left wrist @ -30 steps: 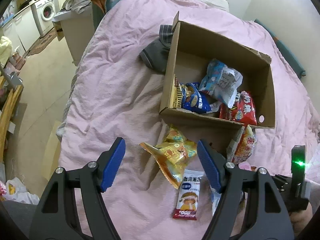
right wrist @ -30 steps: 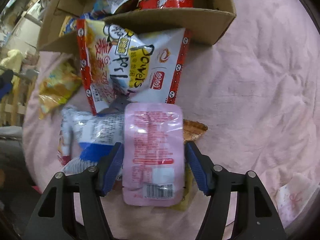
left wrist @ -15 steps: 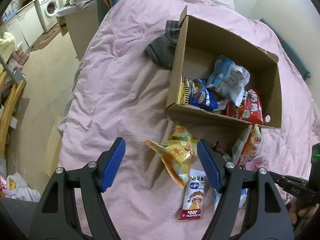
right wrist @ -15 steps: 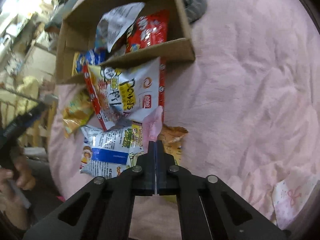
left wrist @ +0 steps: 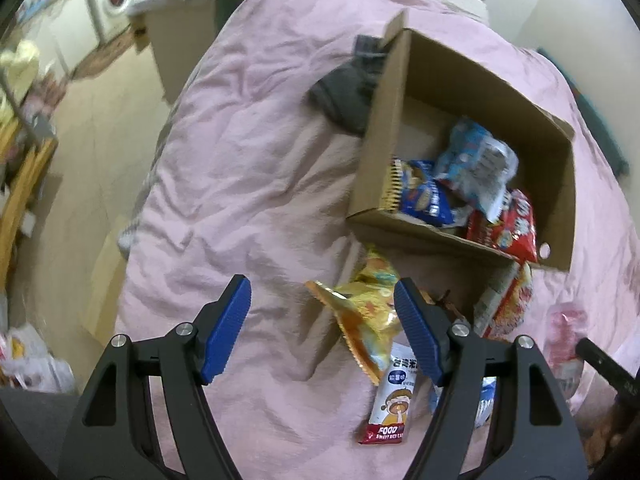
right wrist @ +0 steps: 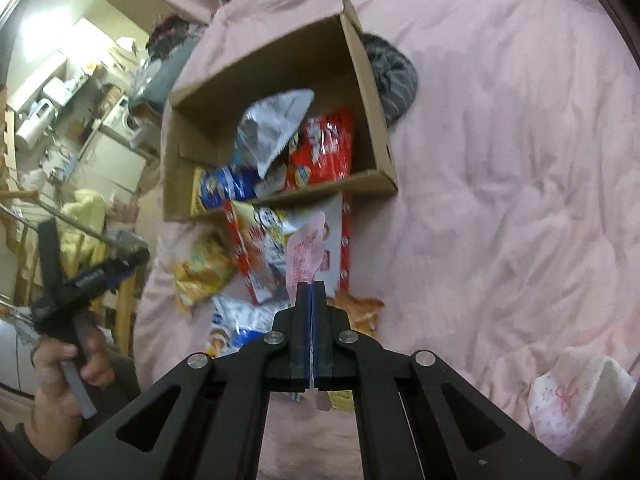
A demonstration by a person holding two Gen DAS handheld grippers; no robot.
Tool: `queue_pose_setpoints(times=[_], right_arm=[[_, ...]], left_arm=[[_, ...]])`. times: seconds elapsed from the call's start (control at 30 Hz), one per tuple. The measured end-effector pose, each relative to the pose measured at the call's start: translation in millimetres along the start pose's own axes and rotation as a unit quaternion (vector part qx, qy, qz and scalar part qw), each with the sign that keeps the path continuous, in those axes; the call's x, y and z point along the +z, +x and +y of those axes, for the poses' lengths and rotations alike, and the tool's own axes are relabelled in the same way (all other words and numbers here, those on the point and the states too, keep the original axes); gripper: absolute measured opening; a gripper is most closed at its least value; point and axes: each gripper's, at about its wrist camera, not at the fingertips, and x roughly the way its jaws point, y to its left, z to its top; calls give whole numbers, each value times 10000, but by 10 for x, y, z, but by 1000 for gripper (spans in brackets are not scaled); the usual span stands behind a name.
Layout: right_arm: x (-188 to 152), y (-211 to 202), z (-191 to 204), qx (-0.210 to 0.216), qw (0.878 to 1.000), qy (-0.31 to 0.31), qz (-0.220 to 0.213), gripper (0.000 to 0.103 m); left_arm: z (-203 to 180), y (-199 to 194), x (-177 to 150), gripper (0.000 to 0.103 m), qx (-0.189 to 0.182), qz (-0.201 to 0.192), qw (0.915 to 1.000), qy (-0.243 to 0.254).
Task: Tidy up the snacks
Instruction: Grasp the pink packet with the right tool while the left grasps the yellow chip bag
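Note:
A cardboard box (left wrist: pixel 556 184) (right wrist: pixel 368 80) lies open on a pink blanket with several snack bags inside. My right gripper (right wrist: pixel 311 286) is shut on a pink snack packet (right wrist: pixel 306 250) and holds it up, edge-on, in front of the box. The packet also shows in the left wrist view (left wrist: pixel 562 332). My left gripper (left wrist: pixel 322 308) is open and empty above the blanket. A yellow snack bag (left wrist: pixel 360 312) lies near its right finger. A white and red bag (right wrist: pixel 276 248) leans on the box front. A small rice cake packet (left wrist: pixel 394 396) lies below.
A grey garment (left wrist: pixel 344 92) lies behind the box. The bed edge drops to the floor at left (left wrist: pixel 100 160). A white patterned bag (right wrist: pixel 580 404) lies on the blanket at lower right. More loose snacks (right wrist: pixel 240 320) lie under the right gripper.
My right gripper closed on the pink packet and lifted it off the pile, pulling back from the box. My left gripper stayed open and drifted slightly.

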Motion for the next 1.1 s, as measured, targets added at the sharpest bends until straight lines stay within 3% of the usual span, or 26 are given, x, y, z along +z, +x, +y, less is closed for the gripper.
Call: queue_pose_setpoints(times=[0.1,0.23,0.3,0.4,0.43,0.47,0.5,0.6,1.1], right_arm=[[40,15,22,75,9999,49,-46,0],[73,33,27,151,9999,70,-25,0],[79,40,23,165,9998,60,0,0],[30,69,70,47,10000,-50,47,0],[14,99,90,31,9999,-86,102,0],[4,115,91,16,9999,-113,127,0],[-2,128,102,-17,9998,-158,142,0],[-21,125,111,-52,9997,-218,139,0],[10,204,246,-19,9993,-324,207,0]], left_arm=[[55,167,-16,71,-166,352,9990,-212],[-77,555,-123,71,-637,1189,9906,-239],[-154,670,-154,71,-642,1288,9894,-214],[-309,776,-187,68,-510,1215,9913,53],[-363,797,-195,62,-502,1186,9915,168],[-408,812,-205,48,-490,1180,9915,254],[-458,833,-218,40,-437,1183,9914,352],[-492,835,-242,26,-448,1197,9912,354],[-370,459,-397,21,-283,887,9950,373]])
